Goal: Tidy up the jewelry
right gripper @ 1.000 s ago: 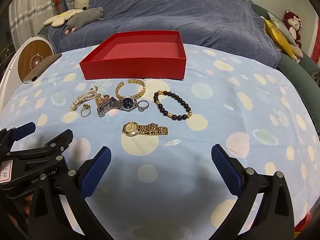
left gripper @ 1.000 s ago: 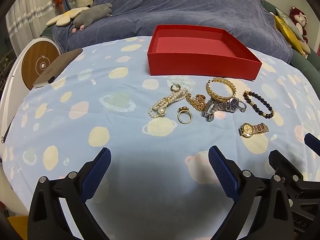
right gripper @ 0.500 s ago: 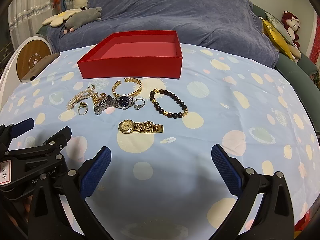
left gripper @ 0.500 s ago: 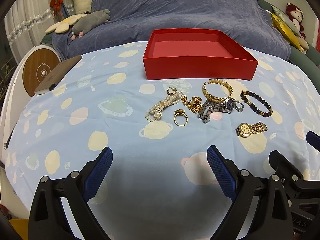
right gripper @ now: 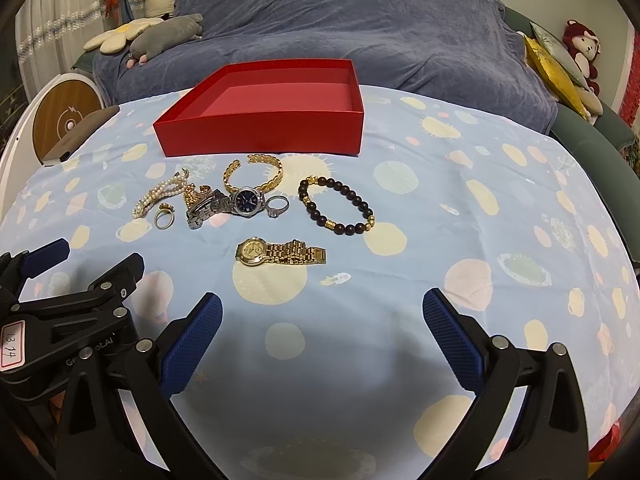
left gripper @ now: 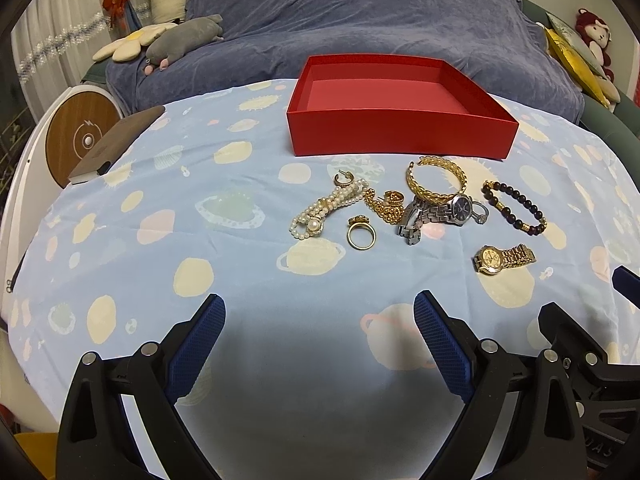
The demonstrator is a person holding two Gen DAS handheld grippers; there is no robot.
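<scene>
Lying on a light blue cloth with pale planet prints [left gripper: 168, 184], the jewelry forms a loose row in the middle of both frames, just in front of an open red cardboard box [left gripper: 400, 136] [right gripper: 264, 132] that holds nothing visible.

In the left wrist view, at the left of the row, a white pearl bracelet with a gold clasp [left gripper: 324, 210] lies just beside a small gold ear cuff [left gripper: 344, 179]. Below it, toward the frame's centre, sits a gold ring [left gripper: 361, 236]. Next comes a gold chain [left gripper: 386, 206], then a silver wristwatch with a dark blue dial [left gripper: 438, 212], whose dial rests against a woven gold bangle [left gripper: 436, 180]. A small silver ring with a stone [left gripper: 480, 213] touches the watch on its right side. Further right lies a dark bead bracelet with gold spacers [left gripper: 514, 208], and below it, apart from the others, a gold wristwatch [left gripper: 502, 259] [right gripper: 280, 253].

The left gripper [left gripper: 320, 320], at the bottom of its frame, has its blue-padded jaws spread wide and holds nothing, above bare cloth. The right gripper [right gripper: 322, 318] also has its jaws wide apart and holds nothing; the gold wristwatch lies just ahead of it.

A blue-grey blanket [right gripper: 340, 28] fills the upper part of both frames.
</scene>
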